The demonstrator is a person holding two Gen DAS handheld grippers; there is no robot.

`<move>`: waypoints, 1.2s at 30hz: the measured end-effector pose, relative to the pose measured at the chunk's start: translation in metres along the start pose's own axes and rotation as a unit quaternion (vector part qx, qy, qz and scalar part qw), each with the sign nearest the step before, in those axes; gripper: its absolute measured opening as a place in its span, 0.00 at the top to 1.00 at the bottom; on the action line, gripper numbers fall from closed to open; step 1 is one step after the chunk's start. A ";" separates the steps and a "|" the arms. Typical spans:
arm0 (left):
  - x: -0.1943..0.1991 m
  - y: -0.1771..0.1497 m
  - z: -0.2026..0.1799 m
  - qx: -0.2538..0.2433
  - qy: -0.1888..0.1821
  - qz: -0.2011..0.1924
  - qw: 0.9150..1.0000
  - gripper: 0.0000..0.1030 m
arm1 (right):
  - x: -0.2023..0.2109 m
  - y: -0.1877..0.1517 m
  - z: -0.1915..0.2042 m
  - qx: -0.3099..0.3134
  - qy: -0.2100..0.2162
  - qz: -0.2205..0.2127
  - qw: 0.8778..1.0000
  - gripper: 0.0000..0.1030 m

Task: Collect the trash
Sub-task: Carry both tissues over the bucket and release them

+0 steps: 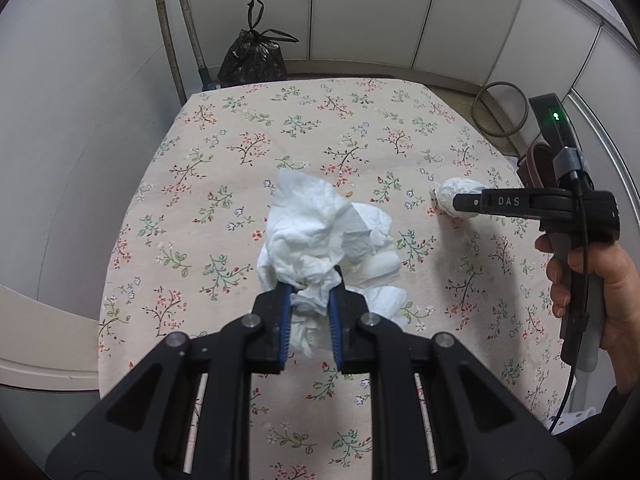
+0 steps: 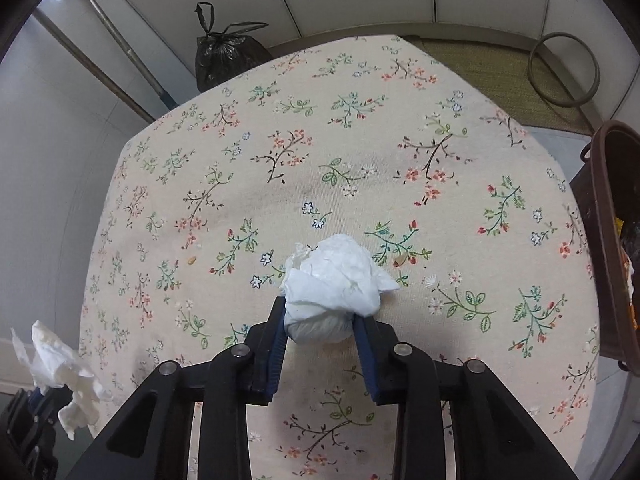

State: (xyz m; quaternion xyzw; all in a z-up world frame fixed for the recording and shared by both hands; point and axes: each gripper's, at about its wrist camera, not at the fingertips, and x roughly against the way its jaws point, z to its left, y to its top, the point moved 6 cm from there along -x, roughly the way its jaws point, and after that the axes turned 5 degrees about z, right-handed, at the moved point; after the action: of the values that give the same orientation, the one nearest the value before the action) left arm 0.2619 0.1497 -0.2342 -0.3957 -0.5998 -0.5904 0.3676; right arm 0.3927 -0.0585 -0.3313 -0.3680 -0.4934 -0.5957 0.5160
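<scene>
My left gripper [image 1: 310, 284] is shut on a large crumpled white tissue [image 1: 320, 232] and holds it above the floral tablecloth [image 1: 224, 168]. That tissue also shows at the lower left of the right wrist view [image 2: 60, 372]. My right gripper [image 2: 320, 316] is shut on a balled white tissue [image 2: 336, 280] just above the cloth. In the left wrist view the right gripper [image 1: 456, 202] is at the right with the balled tissue [image 1: 452, 192] in its tips.
A brown bin [image 2: 612, 240] with trash in it stands off the table's right edge. A tied black trash bag [image 1: 252, 60] sits on the floor behind the table, next to mop poles [image 1: 176, 40]. A small crumb [image 2: 192, 259] lies on the cloth.
</scene>
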 end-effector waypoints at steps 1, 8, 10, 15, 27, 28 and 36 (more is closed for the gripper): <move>0.004 0.001 -0.001 0.001 -0.001 -0.005 1.000 0.83 | 0.005 -0.001 0.000 0.003 0.000 -0.003 1.000 0.69; 0.031 0.007 -0.010 -0.002 -0.007 -0.034 0.999 0.83 | 0.064 -0.007 0.002 0.018 0.017 -0.036 0.999 0.69; 0.041 0.010 -0.015 -0.003 -0.010 -0.047 0.999 0.83 | 0.082 -0.010 0.000 0.019 0.025 -0.046 0.998 0.69; 0.065 0.019 -0.031 -0.013 -0.016 -0.081 0.997 0.83 | 0.134 -0.018 -0.011 0.024 0.034 -0.081 0.996 0.69; 0.099 0.031 -0.088 -0.036 -0.052 -0.126 0.990 0.83 | 0.225 -0.038 -0.063 0.016 0.027 -0.153 0.988 0.69; 0.099 0.033 -0.095 -0.038 -0.057 -0.128 0.989 0.83 | 0.229 -0.040 -0.067 0.015 0.025 -0.156 0.987 0.69; 0.094 0.042 -0.149 -0.059 -0.086 -0.127 0.986 0.83 | 0.250 -0.052 -0.115 -0.011 0.015 -0.171 0.985 0.69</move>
State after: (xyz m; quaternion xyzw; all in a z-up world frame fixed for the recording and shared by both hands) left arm 0.2571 0.0044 -0.1268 -0.3868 -0.6386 -0.6305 0.2123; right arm 0.3011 -0.2335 -0.1331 -0.2749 -0.5349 -0.6860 0.4094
